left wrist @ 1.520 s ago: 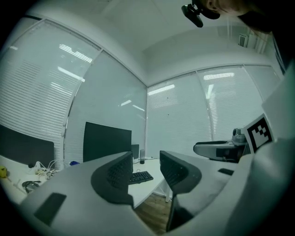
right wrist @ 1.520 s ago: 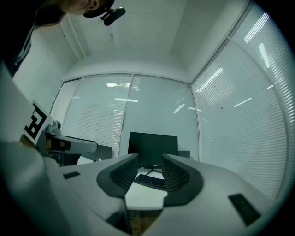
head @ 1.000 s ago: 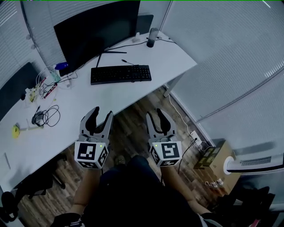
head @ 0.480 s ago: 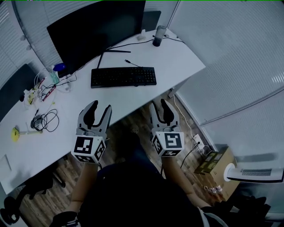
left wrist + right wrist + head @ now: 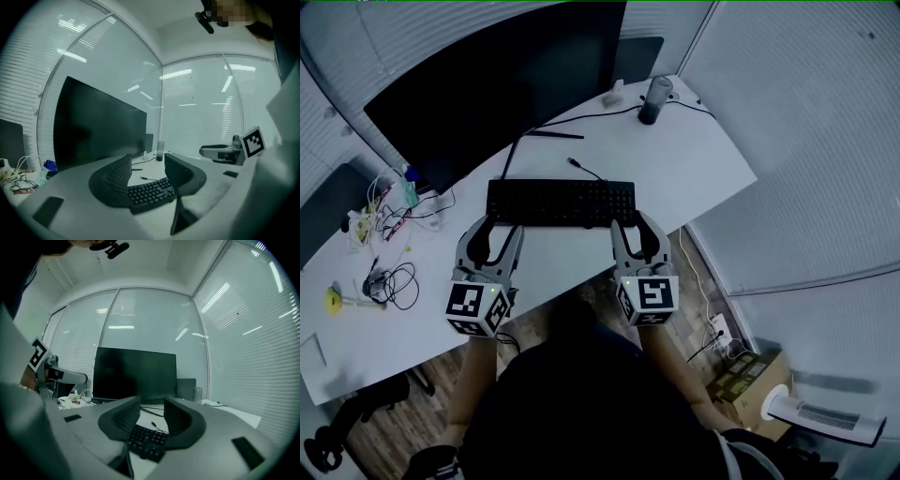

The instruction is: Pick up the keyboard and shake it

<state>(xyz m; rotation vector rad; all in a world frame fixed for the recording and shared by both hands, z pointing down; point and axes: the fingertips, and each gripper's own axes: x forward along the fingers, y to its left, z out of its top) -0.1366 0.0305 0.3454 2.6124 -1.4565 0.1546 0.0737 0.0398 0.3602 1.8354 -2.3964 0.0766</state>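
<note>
The white desk [image 5: 694,159] carries everything; its front edge runs just before the person, so both arms can reach over it without stretching. The black monitor [image 5: 497,84] stands along the back edge, turned toward the seat; this leaves the middle of the desk free for typing.

The keyboard [image 5: 561,202] lies flat there, near the front edge and roughly parallel to it, below the monitor; it is not yet lifted. Its cable [image 5: 581,169] leads toward the back edge; I judge that it may limit how far the keyboard can be shaken.

The left hand-held gripper [image 5: 500,230] is at the front edge, just before the left end of the keyboard; the right hand-held gripper [image 5: 631,225] is just before the right end. I think they are set apart like this to take the long keyboard at both ends, so it stays level. Each gripper view shows the two jaws parted with the keys ahead in the gap and no pad pressing on them; both are released and empty.

A dark cylinder [image 5: 654,98] stands near the far right corner, and loose wires [image 5: 389,281] lie toward the left end; both are well apart from the keyboard.
</note>
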